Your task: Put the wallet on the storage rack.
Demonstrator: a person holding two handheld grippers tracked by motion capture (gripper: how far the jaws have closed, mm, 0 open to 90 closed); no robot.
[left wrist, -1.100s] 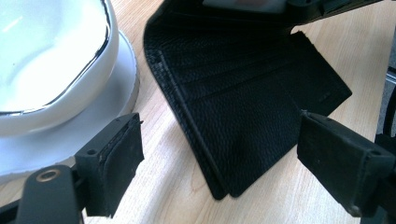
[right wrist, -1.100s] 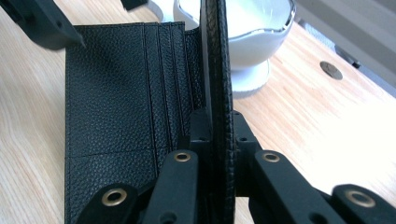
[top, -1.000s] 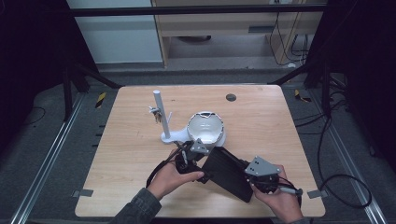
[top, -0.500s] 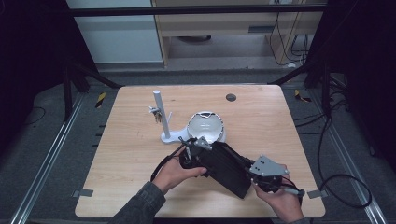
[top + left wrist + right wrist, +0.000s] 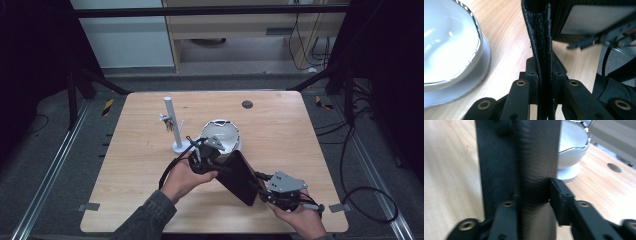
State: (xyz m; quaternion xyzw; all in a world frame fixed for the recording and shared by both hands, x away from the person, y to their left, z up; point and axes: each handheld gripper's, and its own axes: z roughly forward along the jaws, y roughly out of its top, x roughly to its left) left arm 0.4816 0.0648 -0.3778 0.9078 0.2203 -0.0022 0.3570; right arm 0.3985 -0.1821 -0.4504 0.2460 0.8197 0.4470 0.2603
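A black leather case (image 5: 239,176) hangs tilted above the table, held between both grippers. My left gripper (image 5: 216,161) is shut on its upper left edge, just in front of the white bowl (image 5: 222,134). In the left gripper view the case's folded edge (image 5: 541,37) is pinched between the jaws of that gripper (image 5: 545,83). My right gripper (image 5: 264,194) is shut on the lower right end. In the right gripper view the case (image 5: 524,150) stands thick between the jaws of that gripper (image 5: 534,195).
The white bowl (image 5: 449,50) (image 5: 571,142) stands mid-table, close behind the case. A white post stand (image 5: 171,122) with keys (image 5: 167,121) hanging on it is to the bowl's left. A dark round hole (image 5: 247,104) lies in the tabletop at the back.
The left gripper has lifted its end of the case up and toward the bowl, so the case stands more steeply. The right gripper has shifted slightly right.
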